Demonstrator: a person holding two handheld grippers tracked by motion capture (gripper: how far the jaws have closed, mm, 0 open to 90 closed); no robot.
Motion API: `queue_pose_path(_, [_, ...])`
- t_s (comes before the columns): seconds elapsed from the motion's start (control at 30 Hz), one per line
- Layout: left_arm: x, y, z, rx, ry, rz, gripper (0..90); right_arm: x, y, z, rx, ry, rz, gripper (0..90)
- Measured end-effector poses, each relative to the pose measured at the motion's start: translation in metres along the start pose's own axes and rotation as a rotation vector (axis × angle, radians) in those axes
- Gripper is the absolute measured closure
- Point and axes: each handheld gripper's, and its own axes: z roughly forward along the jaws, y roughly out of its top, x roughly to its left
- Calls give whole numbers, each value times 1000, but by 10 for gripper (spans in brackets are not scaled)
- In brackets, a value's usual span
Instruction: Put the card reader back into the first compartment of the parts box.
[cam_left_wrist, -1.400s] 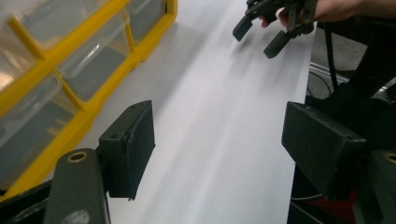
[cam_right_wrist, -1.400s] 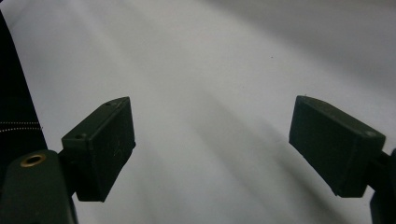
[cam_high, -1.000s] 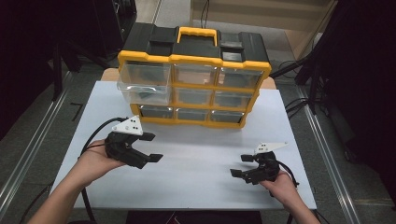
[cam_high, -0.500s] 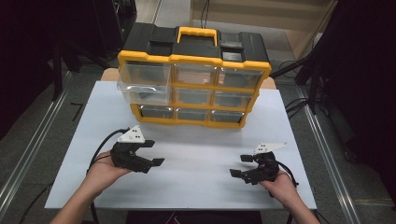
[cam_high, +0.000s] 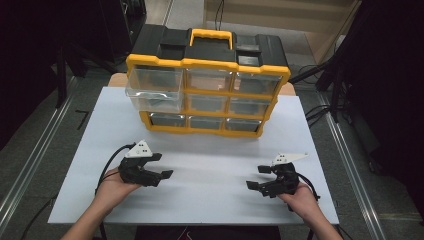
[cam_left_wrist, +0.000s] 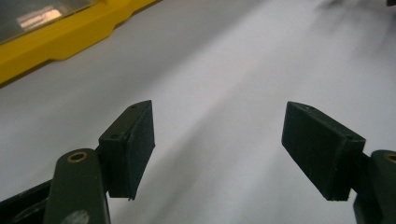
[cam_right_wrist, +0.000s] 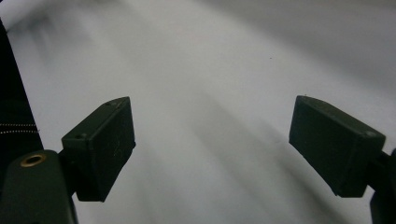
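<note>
Black-jawed left gripper and right gripper gape wide, empty, over the white table; far yellow drawer organizer, upper-left drawer pulled out.

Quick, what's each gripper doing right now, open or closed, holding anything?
Left gripper: open, holding nothing, above the white table.
Right gripper: open, holding nothing.

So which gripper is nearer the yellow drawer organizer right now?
Left. The left gripper sits just in front of the yellow drawer organizer, below its left drawers; the right gripper rests farther off, toward the table's near right corner.
</note>
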Motion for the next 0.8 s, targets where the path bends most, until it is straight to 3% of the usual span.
queue_pose_path(0.33, [7, -15, -5, -2, 3, -47, 273, 1, 0, 0, 4, 2, -2, 125])
queue_pose_path(0.8, [10, -31, -22, -7, 22, -78, 274, 1, -2, -1, 1, -3, -13, 125])
